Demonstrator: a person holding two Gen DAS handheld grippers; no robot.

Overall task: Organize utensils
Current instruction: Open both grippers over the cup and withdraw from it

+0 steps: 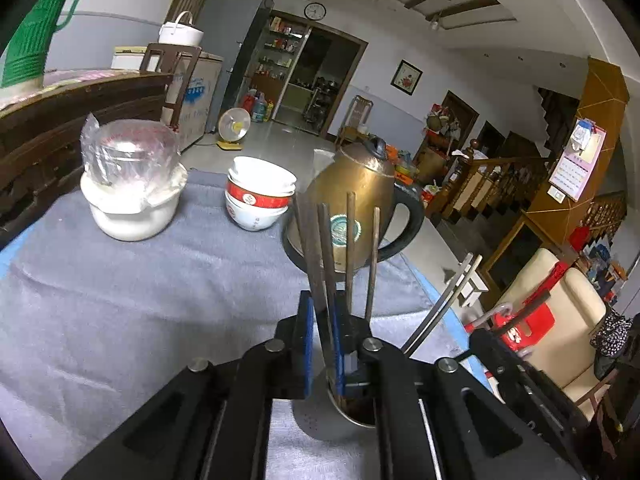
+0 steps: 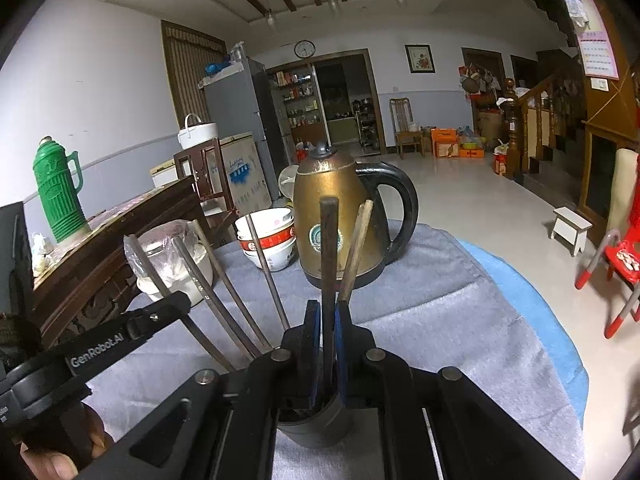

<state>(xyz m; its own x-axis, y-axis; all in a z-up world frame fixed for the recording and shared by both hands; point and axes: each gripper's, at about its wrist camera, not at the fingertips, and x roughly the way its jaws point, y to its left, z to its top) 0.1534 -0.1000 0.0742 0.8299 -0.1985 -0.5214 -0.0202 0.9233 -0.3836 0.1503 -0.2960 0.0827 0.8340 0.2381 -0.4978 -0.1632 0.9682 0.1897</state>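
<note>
Jaws of the left gripper (image 1: 323, 344): blue pads narrowly parted around a dark chopstick (image 1: 327, 264) standing in the grey utensil holder (image 1: 334, 416); whether the pads press on it cannot be told. Far left on the grey-clothed worktop (image 1: 120, 300): white pot (image 1: 130, 210) with a plastic-wrapped lid. Right of it, stacked red-and-white bowls (image 1: 258, 194). Further right, brass-coloured electric kettle (image 1: 352, 200), black handle, directly behind the holder. More chopsticks lean in the holder; a steel pair (image 1: 440, 304) tilts right, toward the right gripper.

Jaws of the right gripper (image 2: 329, 344): also narrowly parted, a dark square chopstick (image 2: 329, 264) upright between the pads, contact cannot be told; a lighter wooden chopstick (image 2: 356, 248) leans just beside it on the right. In the right wrist view the left gripper enters from the near left, a person's fingers (image 2: 52, 464) on its handle. Holder sits at the worktop's near edge, between both grippers.
</note>
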